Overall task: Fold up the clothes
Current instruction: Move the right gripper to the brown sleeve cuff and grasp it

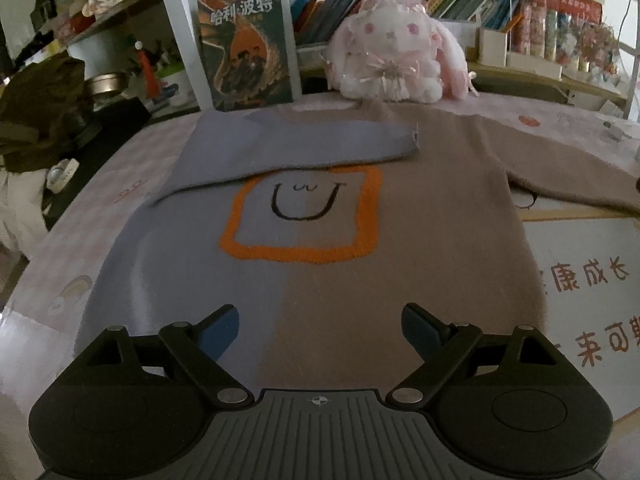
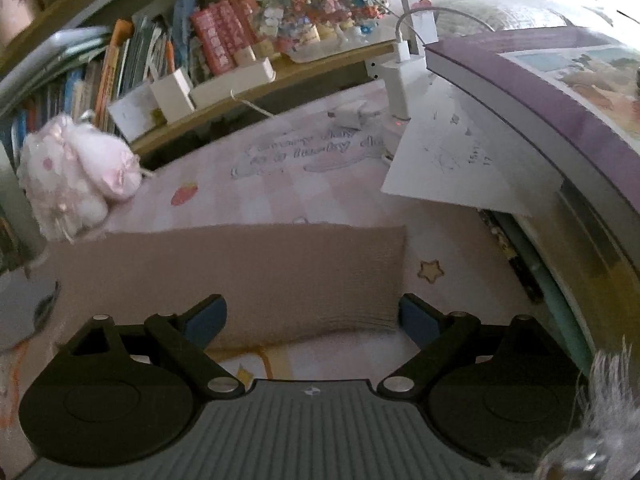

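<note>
Left wrist low over sweater point(image 1: 320, 208), right near its sleeve point(image 2: 240, 276)

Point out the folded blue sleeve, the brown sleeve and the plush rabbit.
blue sleeve point(image 1: 304, 140), left wrist view, middle of the part folded across the chest.
brown sleeve point(image 2: 248, 276), right wrist view, mid-length, between the tongs.
plush rabbit point(image 1: 396, 52), left wrist view, its face.

"哈利·波特" on book point(image 1: 246, 44)
</note>
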Demonstrator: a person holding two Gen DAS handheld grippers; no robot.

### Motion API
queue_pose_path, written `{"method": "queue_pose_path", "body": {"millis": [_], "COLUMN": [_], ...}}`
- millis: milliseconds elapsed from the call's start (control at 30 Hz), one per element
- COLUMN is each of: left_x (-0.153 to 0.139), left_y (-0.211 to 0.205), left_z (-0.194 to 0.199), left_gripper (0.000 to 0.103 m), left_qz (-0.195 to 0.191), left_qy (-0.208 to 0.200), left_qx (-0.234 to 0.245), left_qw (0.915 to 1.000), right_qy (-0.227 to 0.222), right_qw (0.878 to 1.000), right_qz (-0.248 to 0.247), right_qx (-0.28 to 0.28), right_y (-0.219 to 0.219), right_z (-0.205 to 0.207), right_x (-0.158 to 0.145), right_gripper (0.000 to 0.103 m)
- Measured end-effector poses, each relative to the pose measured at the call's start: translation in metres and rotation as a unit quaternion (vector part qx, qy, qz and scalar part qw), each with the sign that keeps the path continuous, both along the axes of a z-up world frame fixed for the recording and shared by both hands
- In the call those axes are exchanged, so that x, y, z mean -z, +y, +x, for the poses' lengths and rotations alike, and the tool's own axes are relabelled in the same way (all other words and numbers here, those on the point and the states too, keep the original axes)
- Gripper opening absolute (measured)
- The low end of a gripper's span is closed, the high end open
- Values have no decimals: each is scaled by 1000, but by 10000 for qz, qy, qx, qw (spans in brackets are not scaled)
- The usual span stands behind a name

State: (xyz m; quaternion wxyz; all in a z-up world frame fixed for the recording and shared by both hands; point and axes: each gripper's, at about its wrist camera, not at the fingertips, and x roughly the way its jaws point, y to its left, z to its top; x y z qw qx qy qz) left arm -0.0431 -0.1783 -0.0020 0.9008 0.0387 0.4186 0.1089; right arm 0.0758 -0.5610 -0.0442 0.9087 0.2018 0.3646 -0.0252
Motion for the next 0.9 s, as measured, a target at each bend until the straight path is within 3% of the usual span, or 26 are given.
{"method": "queue_pose_path", "body": {"millis": [233,400,500,800,900], "left_x": [-3,-4,-4,-3,-3], "left_y": [-9,-12,-14,-14,-12], "left_z": [1,3,5,5,5], "left_gripper": [91,91,91,91,91], "left_qz": [115,116,117,111,106], "left_qy": [98,125,142,197,211], "left_qx": [23,43,55,39,20], "left_qw": [9999,9998,9998,9997,9997], "right_qy": [-277,-263,-265,-367,-309], "right_qw": [9926,9876,9877,9906,9911], "right_qz": [1180,1542,1519,1288,1246], "right_qx": [95,-111,-245,266,356], "right_y": [-10,-9,-6,-23,-25], "right_z": [1,-1,-3,2,0], "right_x": [6,11,12,14,16], "right_gripper": [83,57,50,47,36]}}
